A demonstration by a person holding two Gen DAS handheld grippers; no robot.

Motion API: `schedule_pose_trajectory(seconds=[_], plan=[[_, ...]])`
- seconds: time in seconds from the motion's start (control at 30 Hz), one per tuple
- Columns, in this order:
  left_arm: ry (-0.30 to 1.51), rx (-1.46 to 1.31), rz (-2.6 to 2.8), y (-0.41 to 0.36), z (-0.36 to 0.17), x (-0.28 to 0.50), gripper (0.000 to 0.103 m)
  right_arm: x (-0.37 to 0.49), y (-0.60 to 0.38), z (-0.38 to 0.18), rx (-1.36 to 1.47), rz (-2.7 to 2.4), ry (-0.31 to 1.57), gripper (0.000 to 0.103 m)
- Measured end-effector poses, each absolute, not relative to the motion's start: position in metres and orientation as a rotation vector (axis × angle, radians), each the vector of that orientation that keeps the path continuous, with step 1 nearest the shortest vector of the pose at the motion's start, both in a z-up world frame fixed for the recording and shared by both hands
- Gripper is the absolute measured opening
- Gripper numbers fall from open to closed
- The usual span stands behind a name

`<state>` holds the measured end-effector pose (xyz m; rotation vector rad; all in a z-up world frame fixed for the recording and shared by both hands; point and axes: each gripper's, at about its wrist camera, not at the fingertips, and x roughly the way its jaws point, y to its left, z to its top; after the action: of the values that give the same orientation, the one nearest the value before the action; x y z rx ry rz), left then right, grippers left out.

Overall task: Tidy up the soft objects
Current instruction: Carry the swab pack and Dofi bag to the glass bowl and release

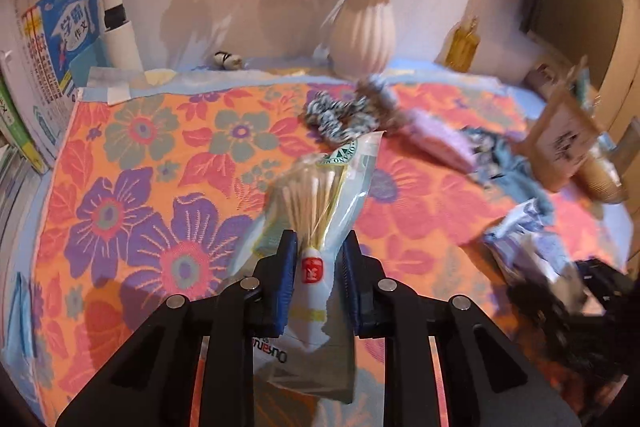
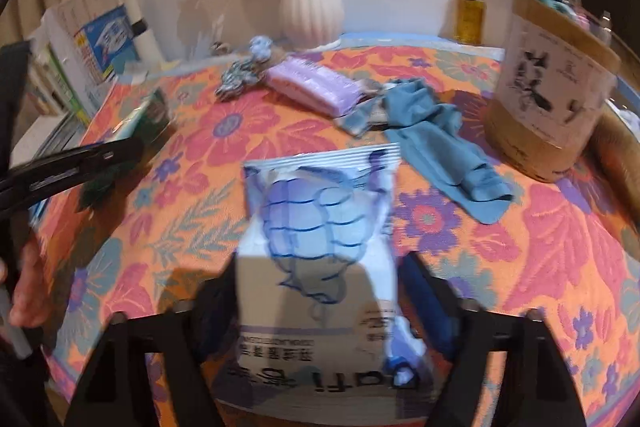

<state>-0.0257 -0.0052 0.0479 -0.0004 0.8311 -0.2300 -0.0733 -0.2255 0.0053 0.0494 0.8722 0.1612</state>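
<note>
Plastic swab packet [image 1: 316,211] clamped in your left gripper [image 1: 320,259], pad pouch [image 2: 320,223] in your right gripper [image 2: 320,291]; scrunchies [image 1: 344,115], cloth [image 2: 436,139] still scattered.

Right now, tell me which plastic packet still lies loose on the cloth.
The purple packet near the vase; the cotton-swab packet and the white-and-blue pouch sit in grippers.

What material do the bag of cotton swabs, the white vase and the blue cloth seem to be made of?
Bag of cotton swabs: thin clear plastic film, glossy; the sticks show through it.
White vase: probably glazed ceramic, smooth with vertical ribs and a soft shine.
Blue cloth: soft woven or knitted fabric, matte, lying in loose folds; the fibre cannot be told.
</note>
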Motion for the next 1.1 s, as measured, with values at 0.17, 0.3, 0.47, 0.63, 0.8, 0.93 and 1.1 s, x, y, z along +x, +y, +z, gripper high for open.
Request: schedule_pose_trajectory(seconds=[0.17,0.3,0.47,0.63,0.8,0.93,1.1], plan=[[0.813,-0.008,-0.263,-0.010,0.068,-0.040,0.014,-0.083,-0.243,0.015,0.145,0.182,0.802,0.056],[0.775,-0.031,-0.332,-0.019,0.096,-0.051,0.014,-0.092,-0.253,0.036,0.191,0.206,0.751,0.056],[0.690,-0.008,-0.393,-0.046,0.142,-0.069,0.014,-0.109,-0.270,0.077,0.219,0.227,0.647,0.056],[0.582,0.069,-0.428,-0.094,0.185,-0.084,0.014,-0.128,-0.310,0.119,0.247,0.079,0.530,0.056],[0.469,0.127,-0.487,-0.164,0.221,-0.086,0.014,-0.134,-0.370,0.150,0.310,-0.042,0.477,0.056],[0.450,0.110,-0.528,-0.214,0.237,-0.071,0.014,-0.129,-0.423,0.168,0.334,-0.141,0.464,0.056],[0.490,0.093,-0.616,-0.283,0.243,-0.043,0.014,-0.122,-0.491,0.178,0.395,-0.265,0.457,0.056]])
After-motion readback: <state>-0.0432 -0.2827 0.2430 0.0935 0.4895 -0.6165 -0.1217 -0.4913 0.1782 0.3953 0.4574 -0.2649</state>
